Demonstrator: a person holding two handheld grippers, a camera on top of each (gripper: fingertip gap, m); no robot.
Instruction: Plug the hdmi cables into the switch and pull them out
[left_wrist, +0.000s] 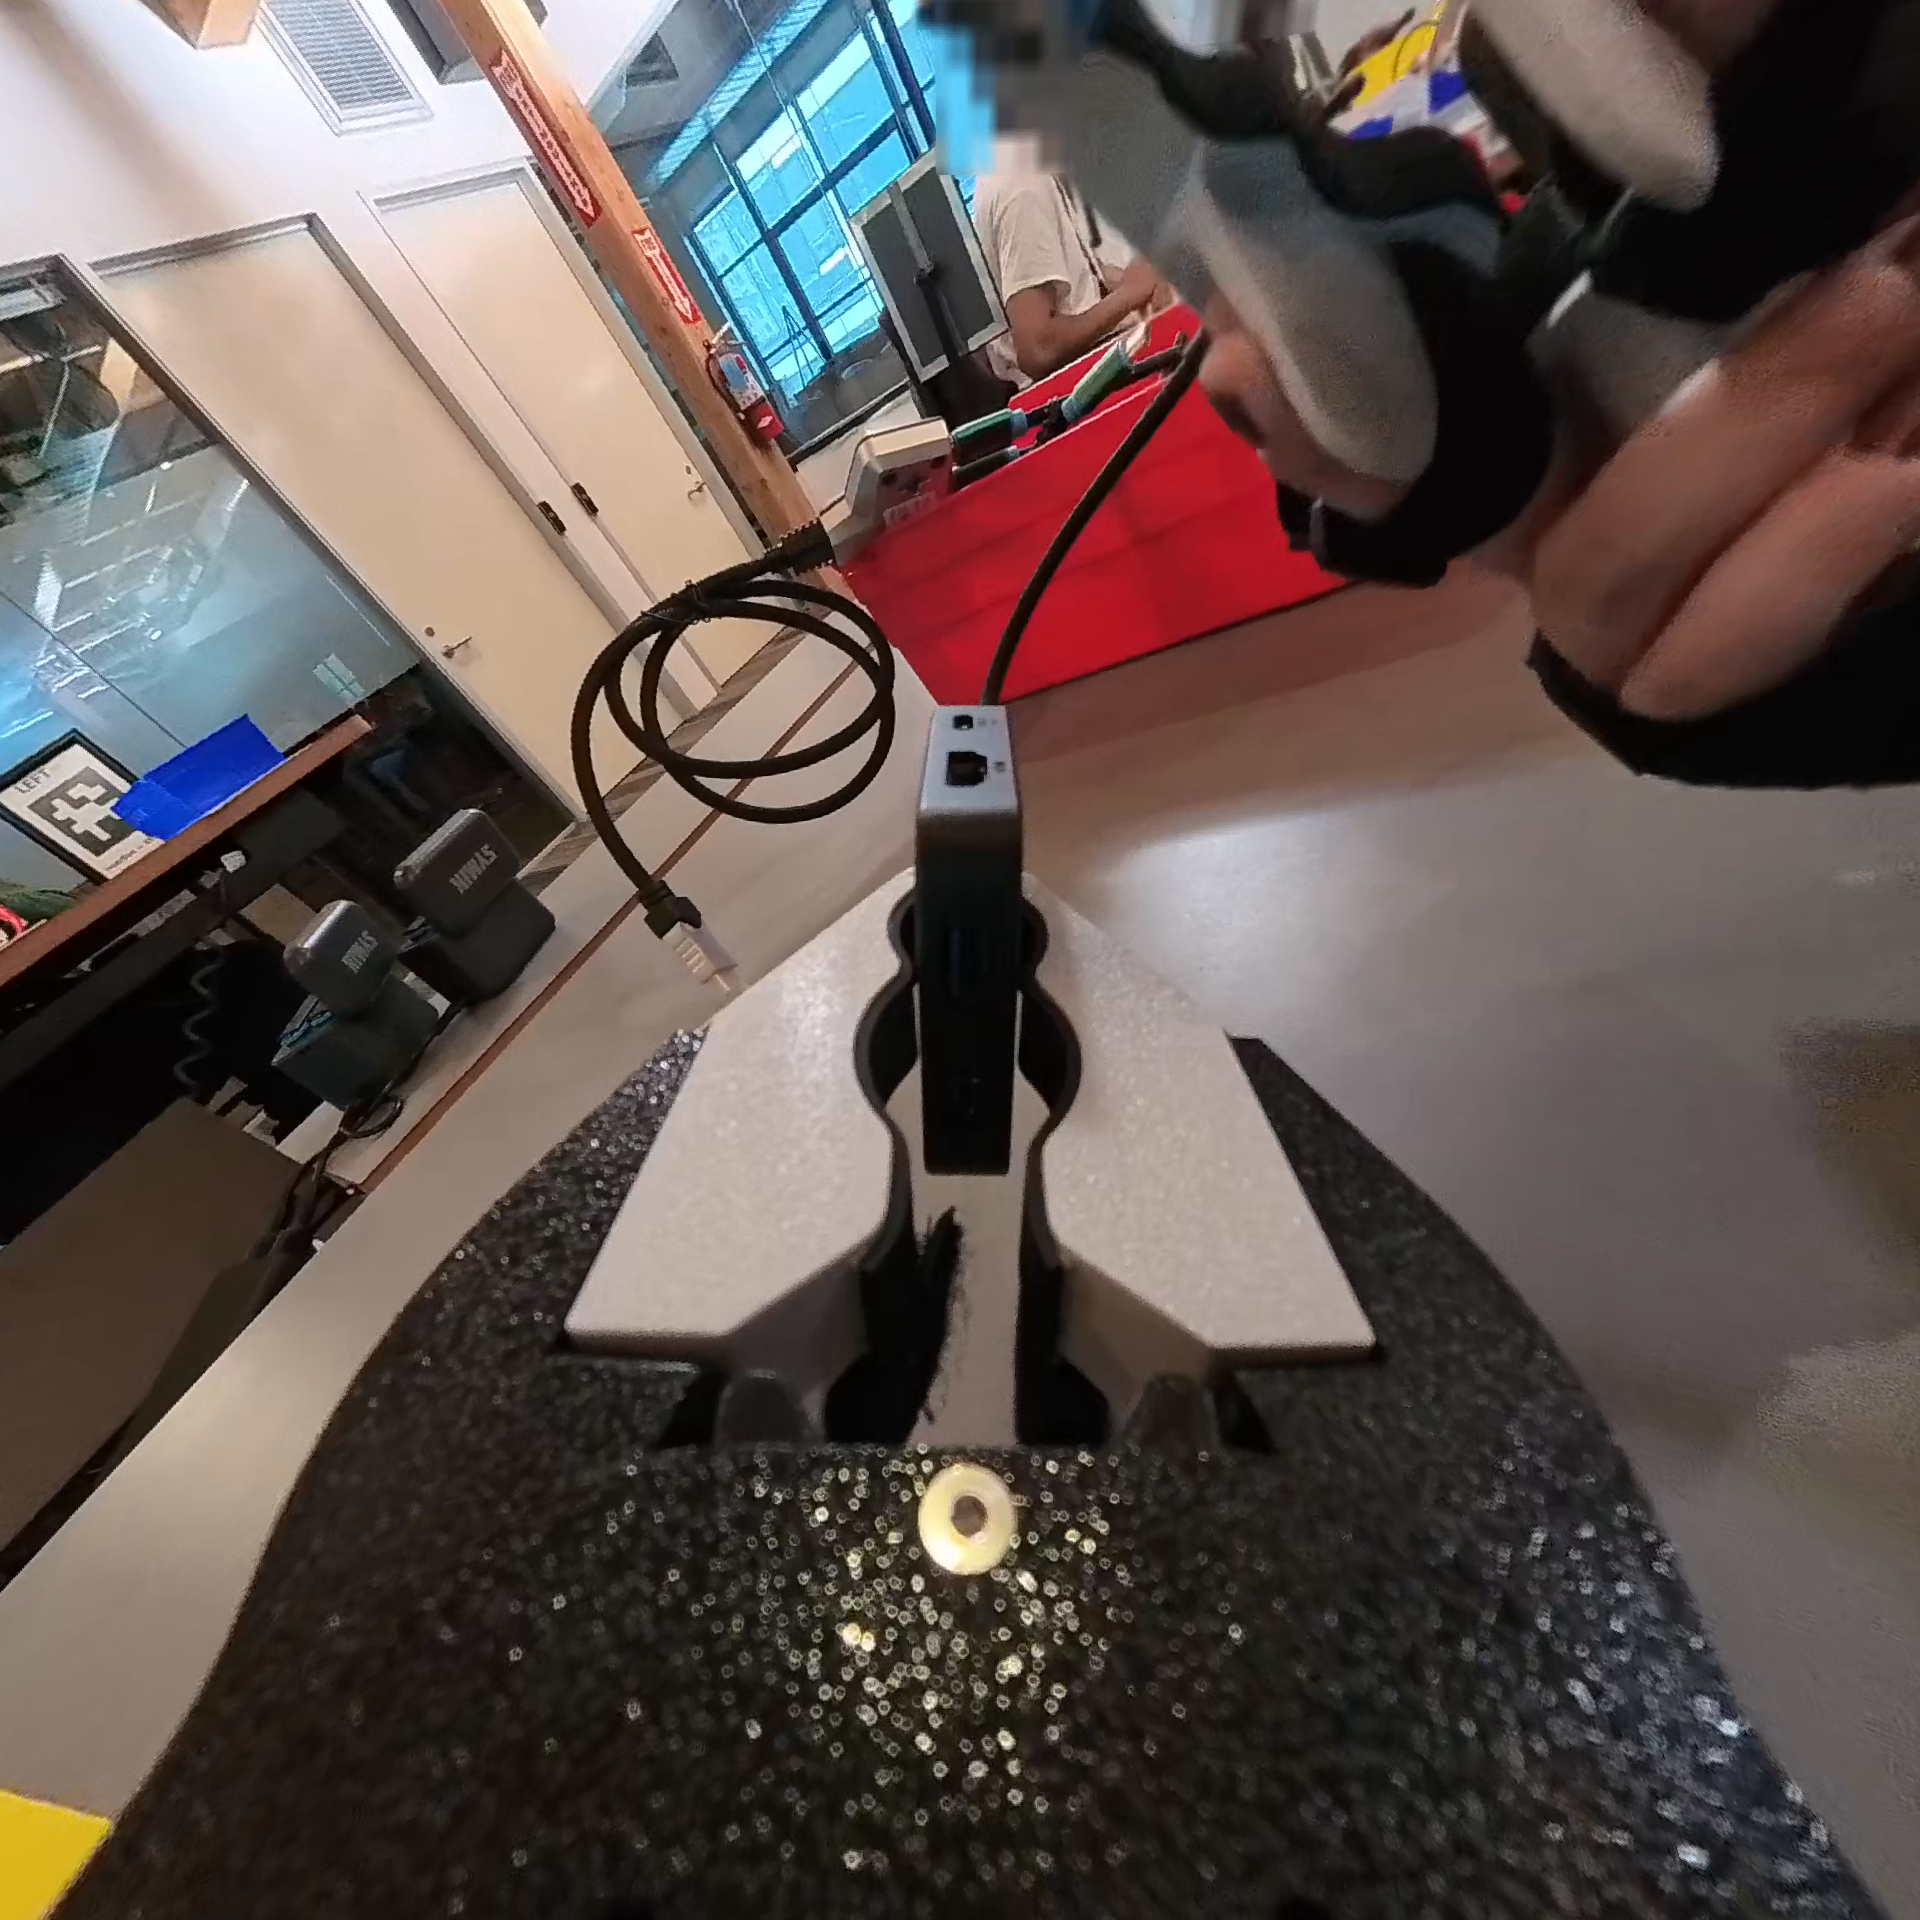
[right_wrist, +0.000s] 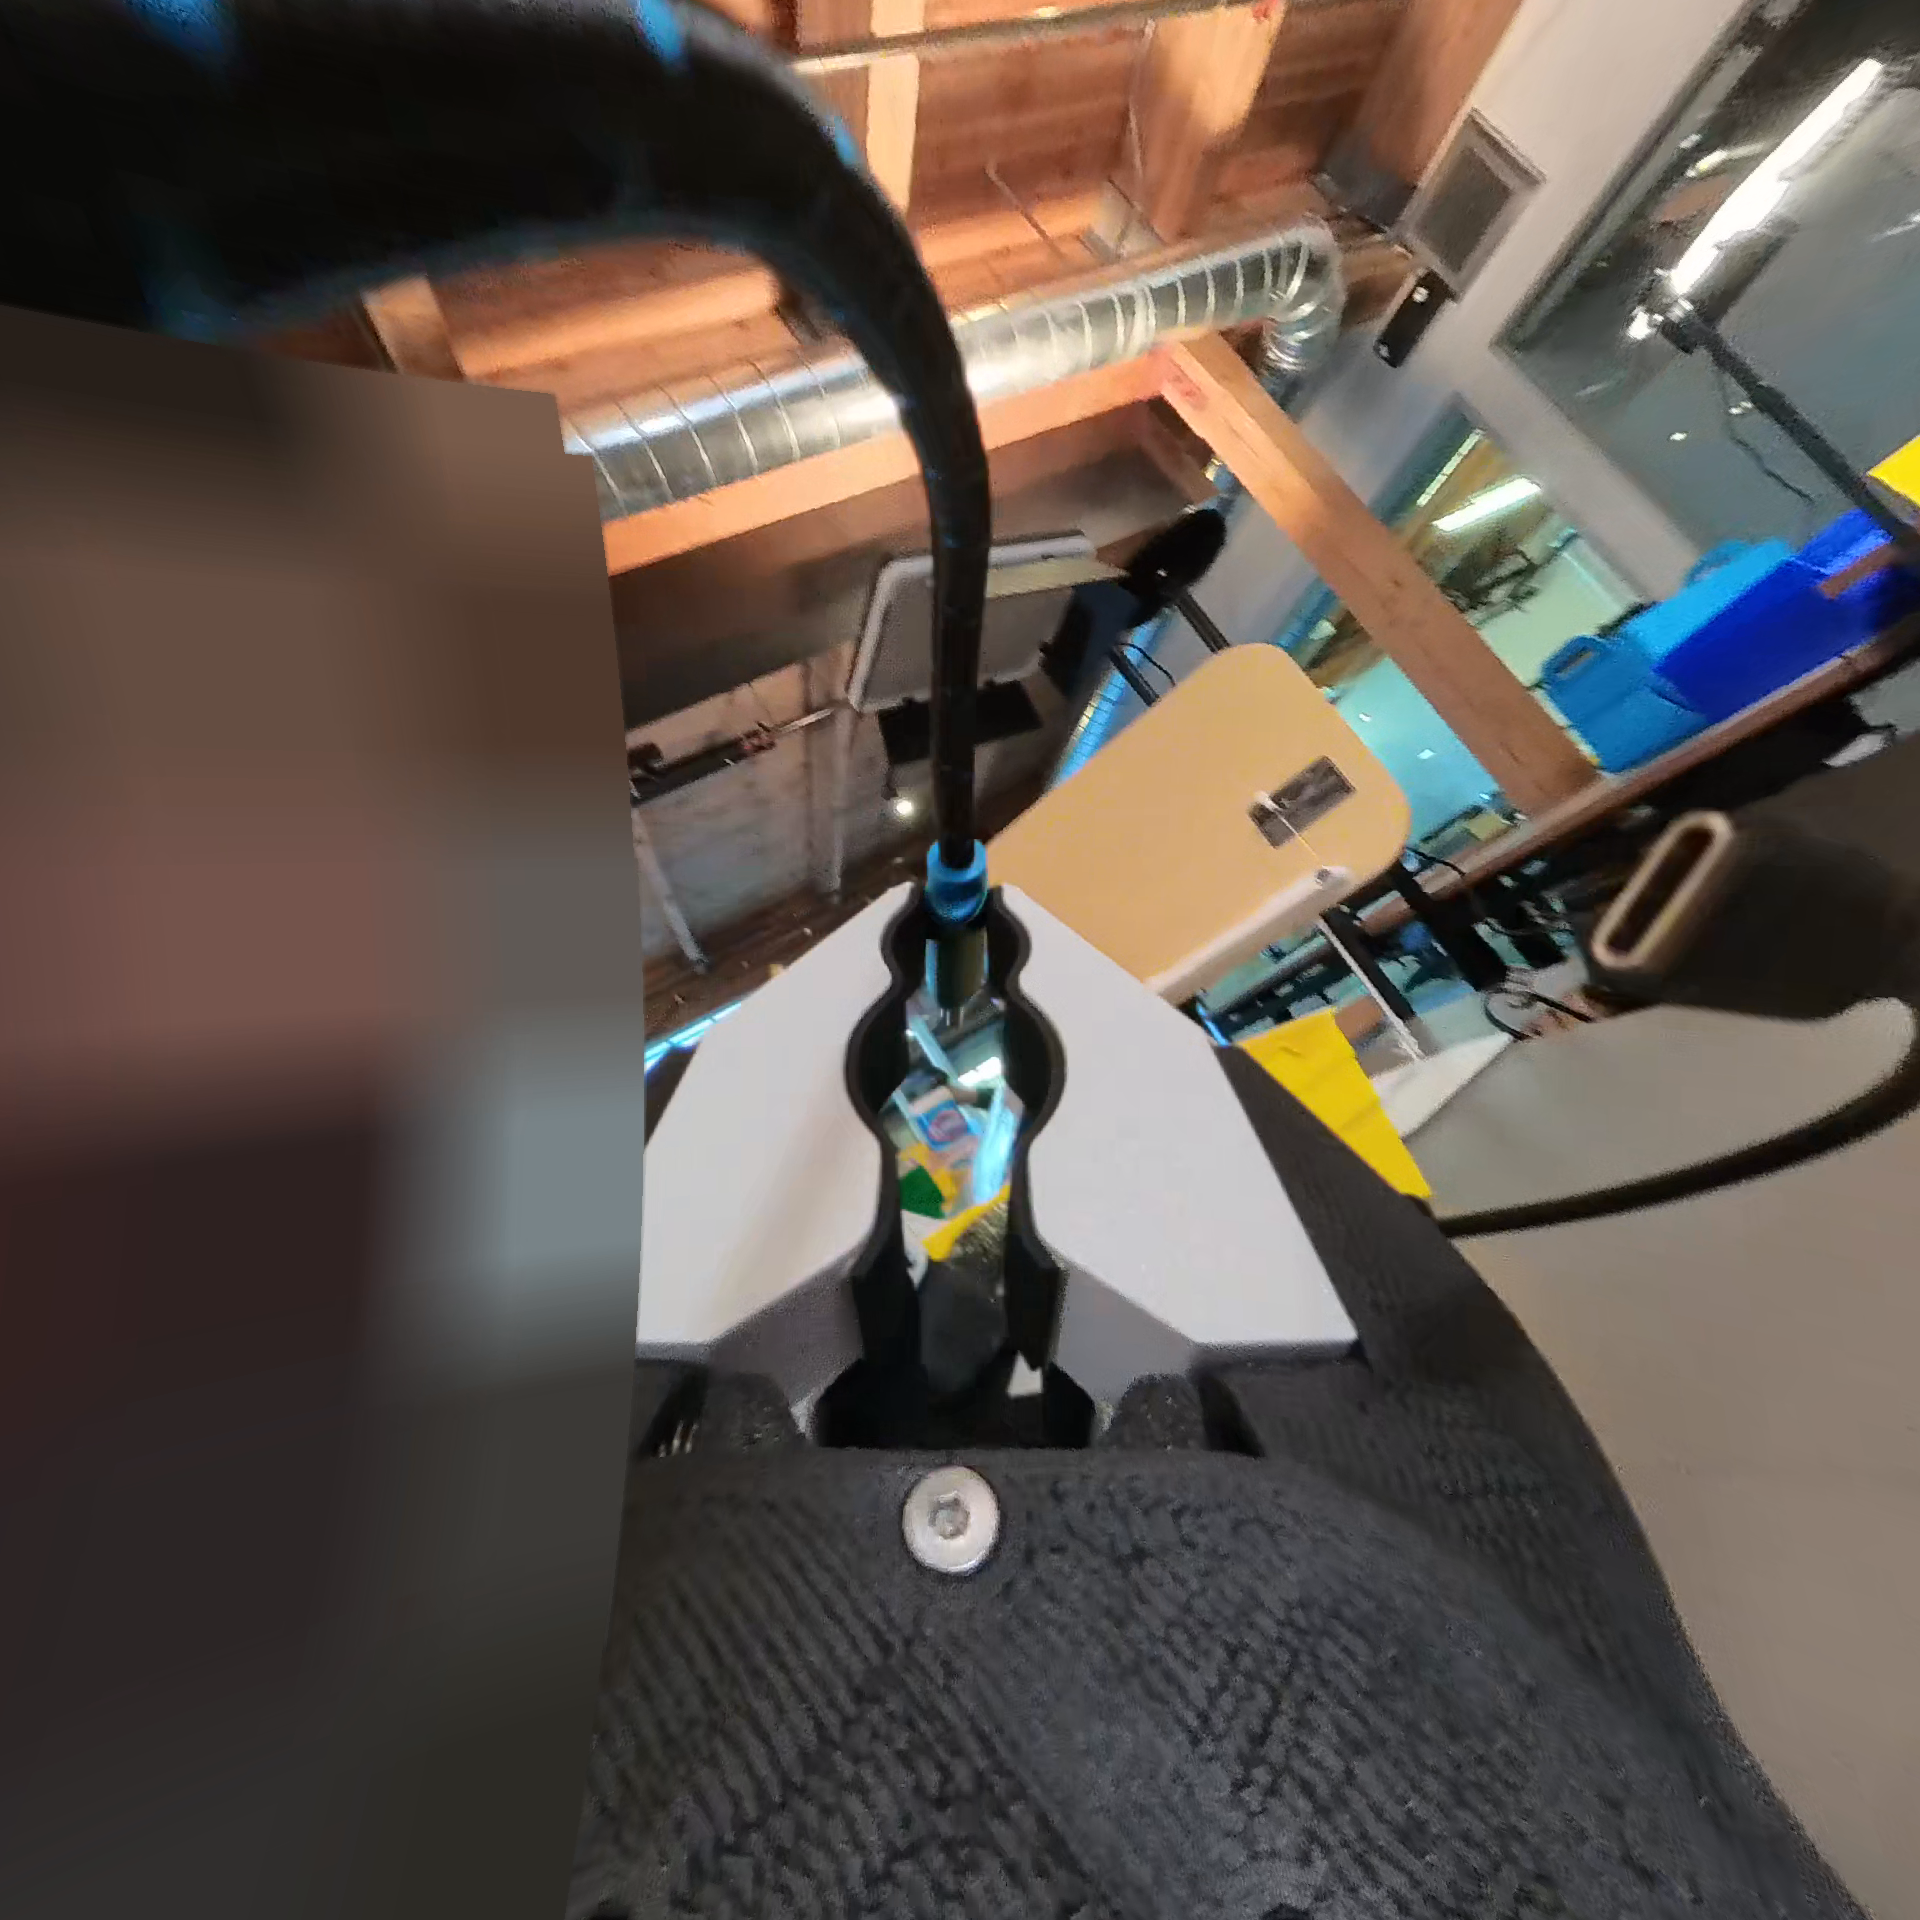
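Note:
My left gripper (left_wrist: 966, 920) is shut on the grey switch (left_wrist: 968, 831) and holds it edge-on above the grey table (left_wrist: 1455, 1039), with its far end and a port sticking out past the fingertips. A thin black lead (left_wrist: 1081, 520) runs from that end up to the right. A coiled black cable (left_wrist: 727, 707) with a white plug lies on the table to the left. My right gripper (right_wrist: 956, 925) is shut on a plug with a blue collar (right_wrist: 956, 883). Its black braided cable (right_wrist: 951, 582) arcs up and left. The right gripper shows blurred at the upper right of the left wrist view (left_wrist: 1320, 332).
A dark plug with an oval metal mouth (right_wrist: 1662, 894) hangs at the right of the right wrist view. A red table (left_wrist: 1122, 561) with a seated person (left_wrist: 1049, 281) stands behind. A wooden chair back (right_wrist: 1195, 810) and blue bins (right_wrist: 1714, 655) are farther off. Spacing between my two grippers at the tips: around 12 cm.

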